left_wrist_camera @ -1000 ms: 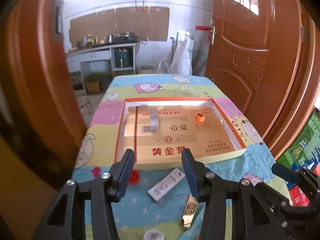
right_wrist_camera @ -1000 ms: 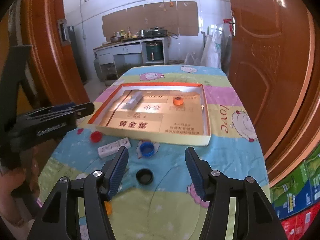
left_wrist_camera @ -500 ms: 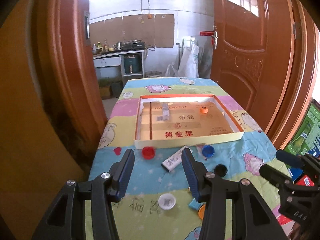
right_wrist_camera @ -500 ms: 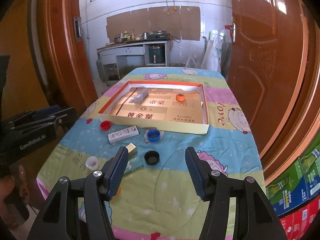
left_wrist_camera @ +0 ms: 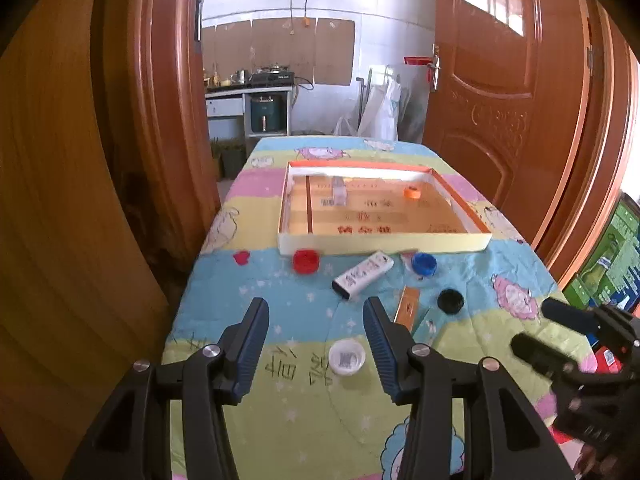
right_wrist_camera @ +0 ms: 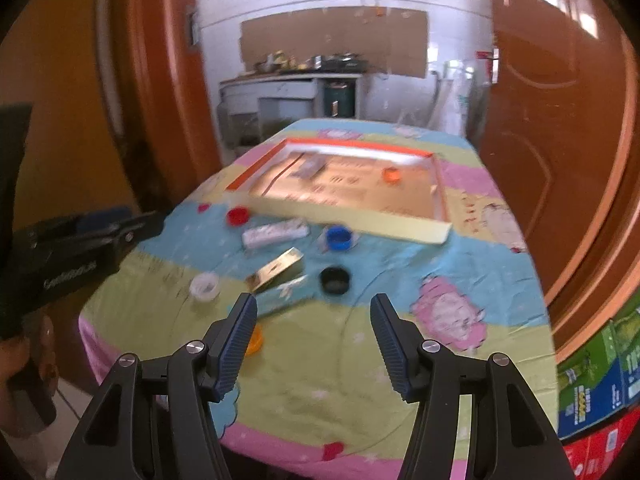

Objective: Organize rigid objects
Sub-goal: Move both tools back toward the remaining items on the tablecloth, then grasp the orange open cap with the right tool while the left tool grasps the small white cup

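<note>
Both claws stand over the near end of the desk (left_wrist_camera: 280, 432), and both are empty: the left claw (left_wrist_camera: 316, 316) is about half open with nothing between its pads, and the right claw (right_wrist_camera: 314, 312) is a little wider, also bare.

Closest ahead of the left claw, just under its right finger, lies a white cap (left_wrist_camera: 346, 357). Just past that finger a gold box (left_wrist_camera: 408, 306) lies partly hidden, with a black cap (left_wrist_camera: 451, 301) to its right. Straight ahead is a white rectangular box (left_wrist_camera: 362, 275); a red cap (left_wrist_camera: 306, 261) sits left of it and a blue cap (left_wrist_camera: 424, 263) to its right. Farthest is the shallow cardboard tray (left_wrist_camera: 380, 245), already holding an orange cap (left_wrist_camera: 412, 192) and a small clear box (left_wrist_camera: 338, 195).

The white cap looks the sensible pick for the left claw: lower squarely, straddle its rim, and close gently so it does not skid. The right view is blurred, so steady that claw before it goes for the black cap.
</note>
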The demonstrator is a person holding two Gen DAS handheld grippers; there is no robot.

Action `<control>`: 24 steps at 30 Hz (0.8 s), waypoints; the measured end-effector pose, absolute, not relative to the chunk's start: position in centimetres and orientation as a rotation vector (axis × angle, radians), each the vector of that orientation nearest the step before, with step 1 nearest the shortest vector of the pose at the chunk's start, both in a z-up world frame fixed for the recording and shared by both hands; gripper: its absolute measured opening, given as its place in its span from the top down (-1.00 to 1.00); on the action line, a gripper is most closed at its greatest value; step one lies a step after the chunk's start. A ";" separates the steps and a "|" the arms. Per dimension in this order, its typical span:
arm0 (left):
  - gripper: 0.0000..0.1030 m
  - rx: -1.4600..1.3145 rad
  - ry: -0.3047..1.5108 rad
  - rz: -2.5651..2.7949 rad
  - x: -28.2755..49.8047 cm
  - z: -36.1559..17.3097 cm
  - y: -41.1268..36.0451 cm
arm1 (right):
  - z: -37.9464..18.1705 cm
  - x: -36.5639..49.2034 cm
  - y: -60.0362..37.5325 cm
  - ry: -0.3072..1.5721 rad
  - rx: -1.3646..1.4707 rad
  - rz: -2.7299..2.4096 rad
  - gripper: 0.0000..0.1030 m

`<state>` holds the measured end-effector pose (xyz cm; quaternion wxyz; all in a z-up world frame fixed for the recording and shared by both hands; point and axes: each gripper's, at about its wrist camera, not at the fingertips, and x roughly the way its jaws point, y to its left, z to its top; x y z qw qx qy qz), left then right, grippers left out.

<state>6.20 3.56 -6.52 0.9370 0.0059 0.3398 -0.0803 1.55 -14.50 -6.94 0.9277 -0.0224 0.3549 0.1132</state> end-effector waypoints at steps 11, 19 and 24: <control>0.05 0.022 0.754 -0.205 5.7 -10.9 3.1 | -11.5 1.3 -10.7 0.756 -0.137 0.370 -0.18; 0.05 0.008 0.777 -0.257 6.0 -12.2 3.4 | -14.1 3.0 -9.6 0.788 -0.161 0.398 -0.18; 0.05 0.024 0.795 -0.270 6.3 -12.9 2.9 | -14.6 3.8 -9.2 0.782 -0.174 0.402 0.27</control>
